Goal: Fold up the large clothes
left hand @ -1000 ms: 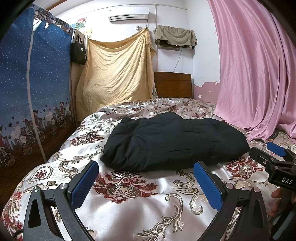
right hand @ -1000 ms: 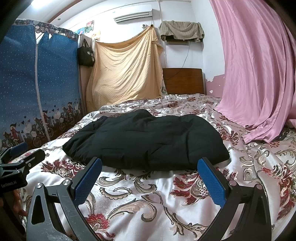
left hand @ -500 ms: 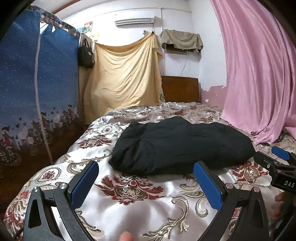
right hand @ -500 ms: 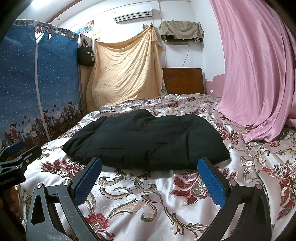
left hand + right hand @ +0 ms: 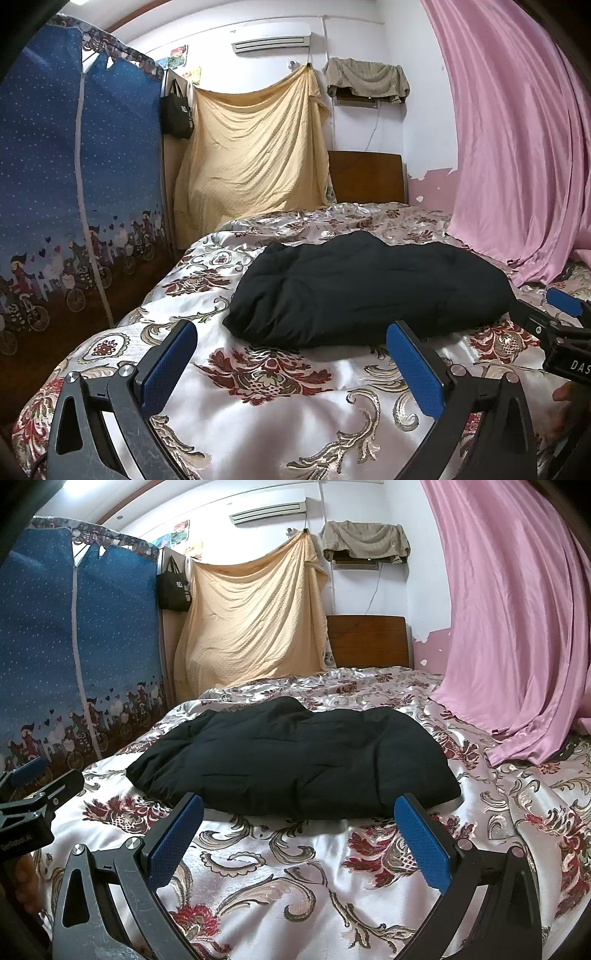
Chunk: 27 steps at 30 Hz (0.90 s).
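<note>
A black padded garment lies folded into a thick bundle on the floral satin bedspread. My left gripper stands open a short way in front of the bundle's near left edge, nothing between its blue pads. Just before the bundle's near edge my right gripper is open too, and it holds nothing. In the left wrist view the right gripper shows at the right edge. The left gripper appears at the left edge of the right wrist view.
A blue patterned wardrobe stands left of the bed. A yellow sheet hangs on the far wall beside a wooden headboard. A pink curtain drapes onto the bed's right side.
The left gripper has drawn back and shifted left, so the bundle sits further right in its view. The right gripper has barely moved. Both stay open.
</note>
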Motion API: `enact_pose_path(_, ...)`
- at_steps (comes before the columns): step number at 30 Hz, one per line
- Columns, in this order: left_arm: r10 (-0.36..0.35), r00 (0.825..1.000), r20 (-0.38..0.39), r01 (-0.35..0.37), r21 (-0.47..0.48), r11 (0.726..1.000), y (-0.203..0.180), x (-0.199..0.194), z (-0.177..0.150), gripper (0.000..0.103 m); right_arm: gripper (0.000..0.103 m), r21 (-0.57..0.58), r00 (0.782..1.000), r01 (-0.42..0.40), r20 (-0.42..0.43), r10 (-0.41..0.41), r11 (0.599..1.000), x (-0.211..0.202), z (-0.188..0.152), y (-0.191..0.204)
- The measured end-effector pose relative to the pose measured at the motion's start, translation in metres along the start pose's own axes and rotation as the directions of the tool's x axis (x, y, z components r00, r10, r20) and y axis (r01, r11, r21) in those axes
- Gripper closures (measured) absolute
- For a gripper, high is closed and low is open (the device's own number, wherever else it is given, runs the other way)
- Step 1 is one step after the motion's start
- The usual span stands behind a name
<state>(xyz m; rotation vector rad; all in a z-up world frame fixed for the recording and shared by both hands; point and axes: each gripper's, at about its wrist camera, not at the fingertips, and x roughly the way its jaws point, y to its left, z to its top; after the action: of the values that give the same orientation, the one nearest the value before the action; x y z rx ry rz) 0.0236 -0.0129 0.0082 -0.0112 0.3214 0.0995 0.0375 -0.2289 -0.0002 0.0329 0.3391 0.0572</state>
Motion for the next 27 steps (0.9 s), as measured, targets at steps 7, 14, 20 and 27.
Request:
enact_pose_path(7, 0.010, 1.000, 0.003, -0.010, 0.001, 1.000, 0.0015, 0.0000, -0.0011, 0.000, 0.001, -0.001, 1.000, 0.000, -0.001, 0.000, 1.000, 0.0000, -0.0007, -0.0001)
enact_pose_path(14, 0.012, 1.000, 0.003, -0.012, -0.001, 1.000, 0.0027, 0.0004, -0.0014, 0.000, 0.001, -0.001, 1.000, 0.001, -0.003, -0.001, 1.000, -0.0001, -0.0015, 0.0006)
enact_pose_path(20, 0.015, 1.000, -0.002, -0.015, -0.001, 1.000, 0.0040, 0.0013, -0.0035, 0.000, 0.001, -0.002, 1.000, 0.000, -0.005, 0.000, 1.000, -0.0001, -0.0026, 0.0014)
enact_pose_path(27, 0.013, 1.000, -0.004, -0.013, 0.000, 1.000, 0.0047, 0.0017, -0.0040, 0.000, 0.001, -0.001, 1.000, 0.000, -0.004, 0.000, 1.000, 0.0002, -0.0014, 0.0017)
